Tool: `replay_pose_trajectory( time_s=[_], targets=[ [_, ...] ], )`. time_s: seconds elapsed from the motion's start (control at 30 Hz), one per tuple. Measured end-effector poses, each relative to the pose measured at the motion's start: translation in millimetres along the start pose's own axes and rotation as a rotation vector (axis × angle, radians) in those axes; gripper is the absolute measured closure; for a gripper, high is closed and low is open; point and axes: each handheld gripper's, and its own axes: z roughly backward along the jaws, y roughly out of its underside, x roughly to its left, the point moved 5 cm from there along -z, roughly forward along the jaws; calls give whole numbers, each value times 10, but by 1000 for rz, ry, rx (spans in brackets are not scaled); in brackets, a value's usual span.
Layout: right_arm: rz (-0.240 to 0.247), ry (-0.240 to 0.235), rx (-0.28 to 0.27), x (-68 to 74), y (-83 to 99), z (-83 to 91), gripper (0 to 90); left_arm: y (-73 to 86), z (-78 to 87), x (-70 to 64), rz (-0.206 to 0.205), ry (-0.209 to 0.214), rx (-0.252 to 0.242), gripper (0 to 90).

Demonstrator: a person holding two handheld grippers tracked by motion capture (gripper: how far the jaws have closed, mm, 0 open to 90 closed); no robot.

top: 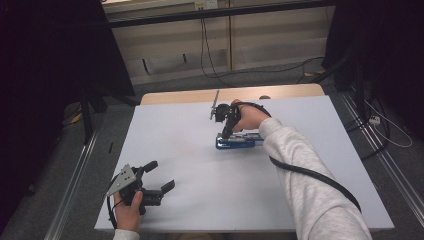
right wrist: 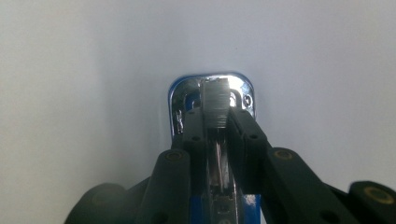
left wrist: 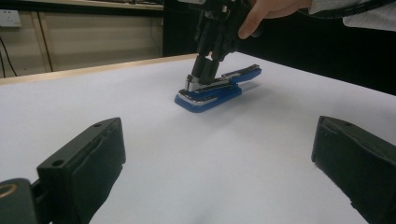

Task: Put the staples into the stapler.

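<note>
1. A white table top [top: 190,200] takes up the middle of the high view. Its surface is bare and smooth in the left gripper view [left wrist: 210,163].
2. A light wooden edge [top: 175,96] runs along the far side of the table.
3. A grey floor [top: 165,82] lies around the table.
4. Beige wall panels [top: 170,40] stand behind the table. A black cable [top: 204,45] hangs down over them and goes on across the floor to the right.
5. A black curtain hangs at the left [top: 45,75] and another at the right [top: 390,50].
6. A metal rail [top: 75,185] lies on the floor left of the table, and a second rail [top: 395,175] lies at the right.
7. A white power strip [top: 374,120] lies on the floor at the right, near the second rail.
8. A white wall socket [left wrist: 9,17] sits on the wall in the left gripper view.
</note>
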Motion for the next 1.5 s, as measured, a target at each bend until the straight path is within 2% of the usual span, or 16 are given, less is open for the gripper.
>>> replay_pose_trajectory(
  time_s=[0.3,0.37,0.5,0.6,0.83,0.87,0.93,1.03,1.07,1.1,1.2,1.3,1.33,1.4,1.43,1.5],
  targets=[
    [3,12,-8,-13,3,17,710,0,1,2,-2,-1,0,28],
    [-2,9,1,-4,9,24,710,-1,2,1,-1,1,-1,28],
    [7,8,-17,-10,10,13,713,-1,1,1,-2,-1,-1,28],
    [0,9,7,-3,17,13,740,0,0,1,0,0,0,28],
    [7,9,10,-11,6,25,767,-1,1,2,-2,0,-1,28],
    [1,7,15,8,6,16,731,-1,2,2,0,0,-2,28],
    [9,14,14,0,5,19,720,-2,2,2,0,0,-3,28],
    [7,24,-14,-7,7,41,678,-3,1,4,0,-1,-3,28],
    [-10,21,-27,4,13,49,657,-4,0,4,2,0,-4,28],
    [-3,23,-36,0,25,66,631,-3,-2,6,2,-2,-3,28],
    [-61,27,-113,17,75,141,549,-8,-20,13,12,1,2,28],
    [-87,39,-148,4,120,177,516,-16,-43,9,9,-3,11,28],
    [-114,41,-163,6,177,206,469,-21,-57,3,7,-3,18,28],
    [-125,50,-175,-5,210,215,440,-32,-94,-9,8,7,31,27],
    [-158,48,-194,-12,281,235,421,-36,-140,-24,24,19,56,27],
    [-179,56,-210,-15,352,248,389,-40,-159,-35,19,20,63,27]
  ],
)
